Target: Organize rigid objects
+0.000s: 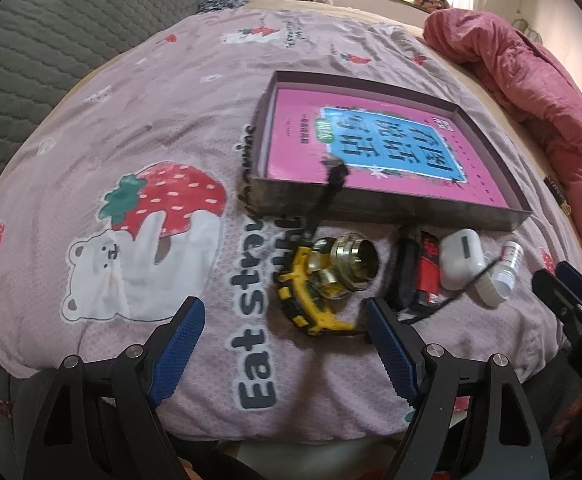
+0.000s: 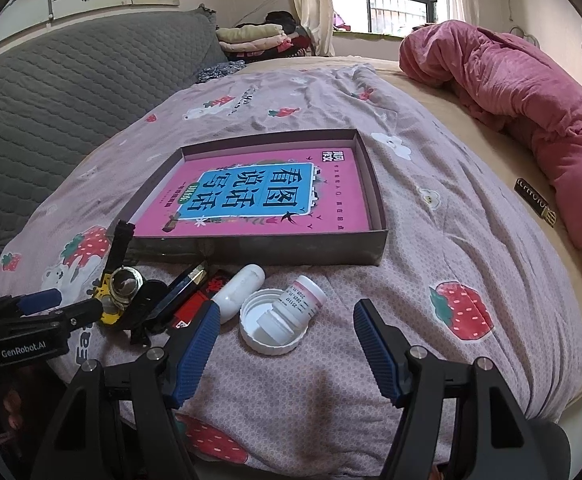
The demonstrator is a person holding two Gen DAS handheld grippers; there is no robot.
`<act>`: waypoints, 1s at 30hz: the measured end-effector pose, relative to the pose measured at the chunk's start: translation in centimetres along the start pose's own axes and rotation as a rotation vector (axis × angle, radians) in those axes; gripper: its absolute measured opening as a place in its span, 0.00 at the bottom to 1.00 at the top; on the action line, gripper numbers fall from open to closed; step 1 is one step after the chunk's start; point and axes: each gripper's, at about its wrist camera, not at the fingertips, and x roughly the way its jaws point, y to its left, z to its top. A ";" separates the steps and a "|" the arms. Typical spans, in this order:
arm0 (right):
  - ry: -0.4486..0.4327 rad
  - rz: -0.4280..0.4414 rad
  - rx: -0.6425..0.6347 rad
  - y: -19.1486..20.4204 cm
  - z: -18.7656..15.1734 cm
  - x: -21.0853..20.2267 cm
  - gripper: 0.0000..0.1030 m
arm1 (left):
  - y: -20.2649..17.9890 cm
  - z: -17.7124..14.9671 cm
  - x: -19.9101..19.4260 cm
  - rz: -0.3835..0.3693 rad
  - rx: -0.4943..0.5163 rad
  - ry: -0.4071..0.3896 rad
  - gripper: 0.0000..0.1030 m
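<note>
The small white bottle [image 2: 291, 308] is lying tipped into its upturned lid [image 2: 272, 326] on the quilt [image 2: 451, 240], just ahead of your right gripper [image 2: 287, 340], neck pointing toward you. You are holding both grippers wide apart and empty; the left gripper [image 1: 283, 328] is facing the headlamp [image 1: 323, 280], so the right is nearer, with the box [image 2: 259, 248] beyond.

A book [image 2: 259, 196] lies inside a shallow box [image 2: 263, 246] on the bed quilt [image 2: 451, 248]. In front of the box, a headlamp [image 2: 121, 284], earbud case [image 2: 241, 290] and small bottle [image 2: 301, 300] sit in a row, left to right.
</note>
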 end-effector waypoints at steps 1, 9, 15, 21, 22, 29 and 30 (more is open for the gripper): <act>0.000 0.000 0.000 0.0 0.0 0.0 0.66 | 0.3 0.0 0.1 0.002 -0.005 0.002 0.81; 0.001 -0.001 0.007 -0.3 0.0 0.2 0.66 | 1.9 0.0 1.6 -0.022 -0.054 0.050 0.81; 0.008 -0.004 0.014 -0.7 -0.1 0.6 0.66 | 1.4 -0.3 2.4 -0.060 -0.058 0.081 0.81; 0.011 -0.014 0.025 -1.0 -0.1 1.0 0.66 | 0.6 -0.1 3.3 -0.092 -0.057 0.107 0.61; 0.012 -0.015 0.029 -1.1 -0.1 1.1 0.66 | 0.5 -0.1 3.5 -0.097 -0.056 0.111 0.53; 0.025 -0.018 0.060 -2.0 -0.1 1.8 0.67 | -0.1 -0.2 4.1 -0.168 -0.067 0.124 0.32; 0.030 -0.014 0.064 -2.1 -0.1 2.0 0.66 | -0.2 -0.1 4.1 -0.173 -0.068 0.124 0.31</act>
